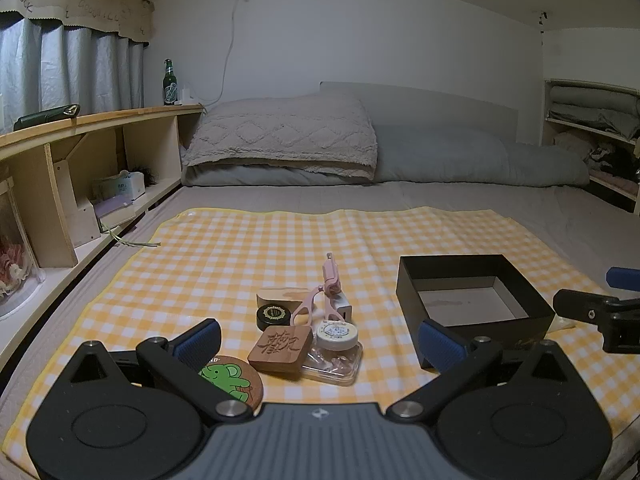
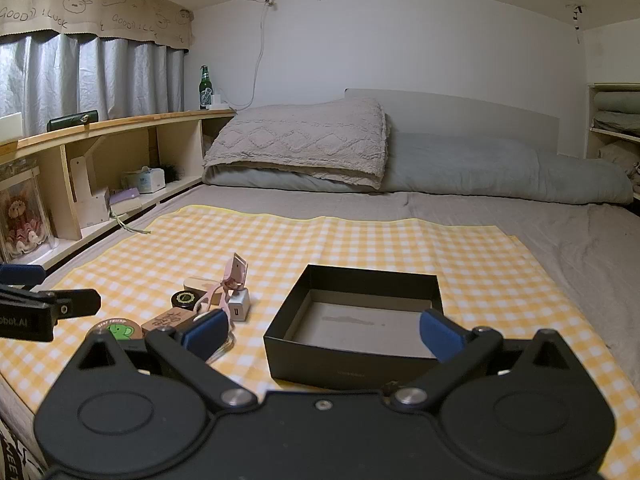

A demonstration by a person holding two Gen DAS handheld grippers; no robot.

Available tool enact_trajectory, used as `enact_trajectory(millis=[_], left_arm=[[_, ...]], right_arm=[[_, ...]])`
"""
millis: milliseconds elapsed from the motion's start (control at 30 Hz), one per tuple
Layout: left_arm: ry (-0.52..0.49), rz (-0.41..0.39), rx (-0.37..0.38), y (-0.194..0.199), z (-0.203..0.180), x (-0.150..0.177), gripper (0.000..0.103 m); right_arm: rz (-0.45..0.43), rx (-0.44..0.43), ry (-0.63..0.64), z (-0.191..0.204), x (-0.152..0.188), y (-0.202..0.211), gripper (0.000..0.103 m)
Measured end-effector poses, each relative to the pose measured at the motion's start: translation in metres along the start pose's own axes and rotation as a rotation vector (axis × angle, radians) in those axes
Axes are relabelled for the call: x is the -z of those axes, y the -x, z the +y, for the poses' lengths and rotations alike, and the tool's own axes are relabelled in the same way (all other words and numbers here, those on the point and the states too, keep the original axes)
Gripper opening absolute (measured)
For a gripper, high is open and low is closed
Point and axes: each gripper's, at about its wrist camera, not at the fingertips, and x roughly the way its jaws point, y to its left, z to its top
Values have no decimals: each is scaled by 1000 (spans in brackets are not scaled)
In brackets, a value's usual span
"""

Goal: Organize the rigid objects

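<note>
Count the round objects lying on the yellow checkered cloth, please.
3: the black round tin behind, the white round jar beside the box, the elephant cork coaster nearest. Others may be hidden.

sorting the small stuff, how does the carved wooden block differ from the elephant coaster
The carved wooden block is square, thick and plain brown, with carved characters on top; the elephant coaster is round, flat and thin, with a green elephant print. The block leans on neighbouring items in the pile; the coaster lies flat, partly hidden behind the left gripper. Both lie on the checked cloth.
</note>
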Motion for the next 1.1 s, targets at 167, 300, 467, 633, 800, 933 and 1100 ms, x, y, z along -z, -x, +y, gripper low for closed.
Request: enact_trajectory(millis=[167,300,467,633,800,933,1100], left_arm=[[-3,-2,5,2,1,1,103],[-5,-2,5,3,1,1,103],[-5,-3,5,3,1,1,103],[-6,-2,4,3,1,1,103],[-6,-2,4,2,1,1,103],[-6,-2,5,3,1,1,103],[-7,-1,4,2,1,1,103]], right_arm=[[0,0,0,0,0,0,103],[1,1,0,0,0,0,103],[0,1,1,1,0,0,103],[1,1,1,1,0,-1,103],[1,1,1,1,1,-1,103],[1,0,1,1,0,-1,103],[1,1,2,0,0,-1,103]])
